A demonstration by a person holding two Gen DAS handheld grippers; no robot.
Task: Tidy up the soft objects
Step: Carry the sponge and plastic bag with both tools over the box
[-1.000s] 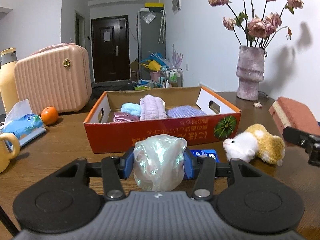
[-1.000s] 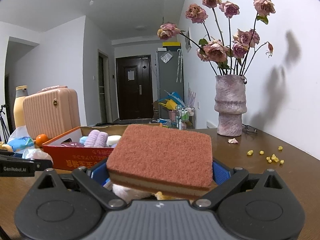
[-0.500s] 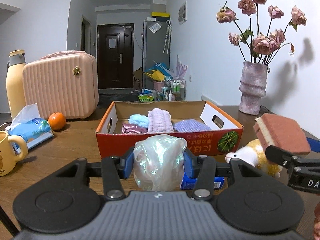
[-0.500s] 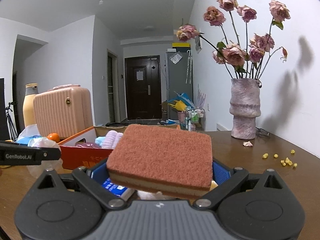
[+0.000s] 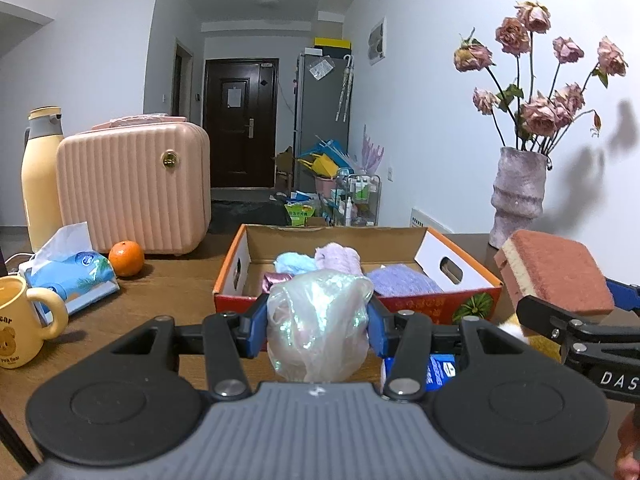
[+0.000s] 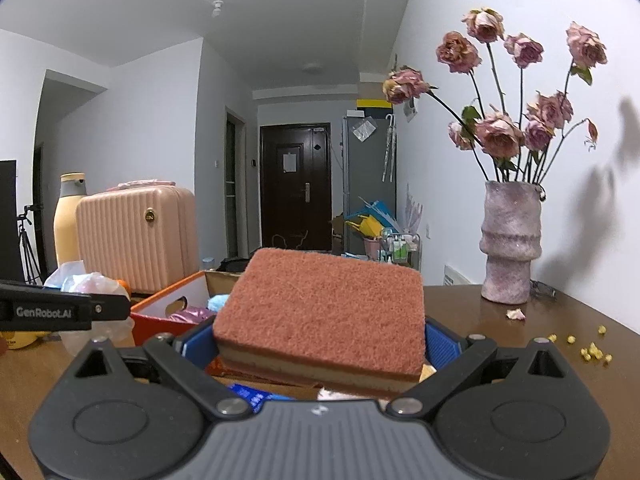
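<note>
Two grips seen: left gripper [image 5: 318, 322] fingers pinching iridescent plastic bag [image 5: 318, 332] mid-frame; right gripper [image 6: 320, 344] fingers clamped on brown sponge [image 6: 324, 308], before cardboard box [image 5: 440, 306].

A crumpled iridescent bag [image 5: 318, 324] sits low in the centre of the left view. A reddish sponge [image 6: 322, 316] with a tan layer lies flat, mid-frame. The orange box [image 5: 436, 306], centre, holds folded blue, lilac and purple cloths [image 5: 338, 258].

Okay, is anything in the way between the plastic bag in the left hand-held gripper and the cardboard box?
Nothing visible blocks it. The plastic bag sits just short of the cardboard box, whose top is open; only the box's low front wall lies between them.
</note>
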